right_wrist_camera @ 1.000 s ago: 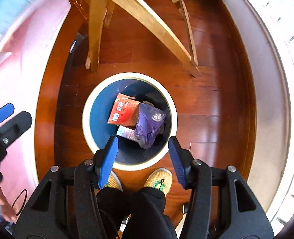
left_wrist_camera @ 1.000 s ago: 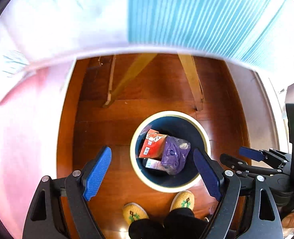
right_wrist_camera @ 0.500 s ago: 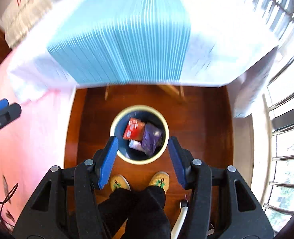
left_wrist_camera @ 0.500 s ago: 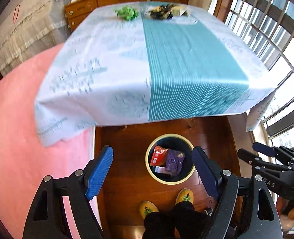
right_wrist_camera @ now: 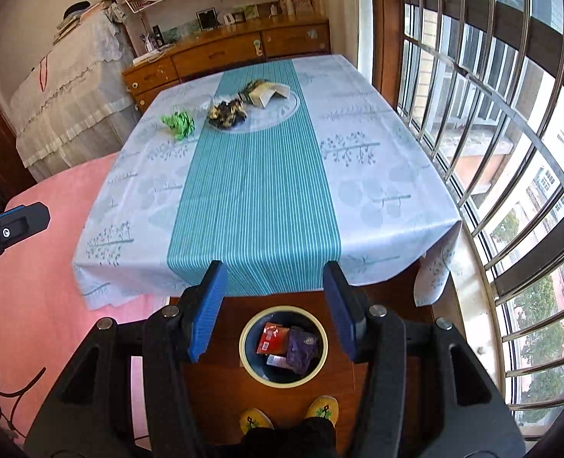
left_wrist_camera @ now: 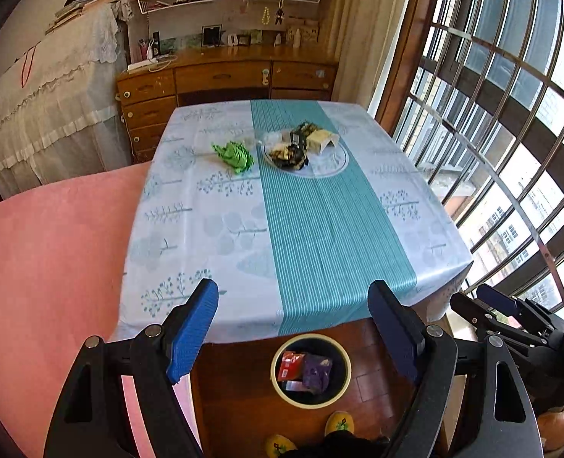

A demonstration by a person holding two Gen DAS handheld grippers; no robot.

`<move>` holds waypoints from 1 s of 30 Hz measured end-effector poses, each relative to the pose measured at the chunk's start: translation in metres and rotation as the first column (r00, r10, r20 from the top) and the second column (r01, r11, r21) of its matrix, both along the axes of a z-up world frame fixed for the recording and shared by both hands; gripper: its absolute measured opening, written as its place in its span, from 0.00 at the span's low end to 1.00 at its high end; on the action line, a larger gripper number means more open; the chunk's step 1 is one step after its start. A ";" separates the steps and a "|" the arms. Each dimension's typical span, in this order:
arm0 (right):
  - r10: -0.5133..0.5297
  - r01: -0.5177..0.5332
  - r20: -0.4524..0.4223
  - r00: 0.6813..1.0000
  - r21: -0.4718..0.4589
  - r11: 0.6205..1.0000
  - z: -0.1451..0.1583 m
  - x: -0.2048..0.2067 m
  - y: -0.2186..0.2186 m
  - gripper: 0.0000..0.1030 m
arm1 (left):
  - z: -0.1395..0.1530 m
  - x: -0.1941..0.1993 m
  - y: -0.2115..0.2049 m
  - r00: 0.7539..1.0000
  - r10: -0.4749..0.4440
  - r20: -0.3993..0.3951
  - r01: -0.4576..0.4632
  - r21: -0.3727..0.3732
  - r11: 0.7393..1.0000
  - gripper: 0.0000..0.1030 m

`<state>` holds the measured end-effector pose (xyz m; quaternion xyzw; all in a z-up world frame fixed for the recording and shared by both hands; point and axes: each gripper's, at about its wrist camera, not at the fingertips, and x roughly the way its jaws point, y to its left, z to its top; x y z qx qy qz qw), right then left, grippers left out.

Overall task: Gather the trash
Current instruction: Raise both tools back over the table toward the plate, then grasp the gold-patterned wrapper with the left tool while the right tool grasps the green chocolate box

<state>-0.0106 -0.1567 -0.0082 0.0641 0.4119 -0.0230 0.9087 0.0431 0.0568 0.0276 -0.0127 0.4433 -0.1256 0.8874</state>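
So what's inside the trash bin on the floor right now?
Inside the trash bin: a red packet, a purple wrapper and a small pale packet. Anything beneath them is hidden.

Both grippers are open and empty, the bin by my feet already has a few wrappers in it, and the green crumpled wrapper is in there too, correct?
Not quite. The green crumpled wrapper is on the table, left of the plate of scraps, as the left wrist view shows. The bin holds red and purple packets. Both left gripper and right gripper are open and empty.

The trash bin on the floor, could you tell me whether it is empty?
Not empty: the bin holds a red packet and a purple wrapper.
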 end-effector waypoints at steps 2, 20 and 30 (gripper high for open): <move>-0.003 0.003 0.027 1.000 -0.001 1.000 0.015 0.012 0.003 0.48 | 0.015 0.012 0.004 1.000 0.012 0.022 -0.011 -0.009 1.000 0.80; 0.127 -0.128 0.034 0.991 0.009 0.992 0.035 0.226 -0.018 0.61 | 0.013 0.178 -0.024 0.994 0.113 0.001 -0.113 -0.003 0.994 0.80; 0.346 -0.350 -0.108 0.932 -0.022 0.936 -0.013 0.406 -0.062 0.68 | -0.067 0.327 -0.089 0.946 0.263 -0.191 -0.274 -0.034 0.961 0.80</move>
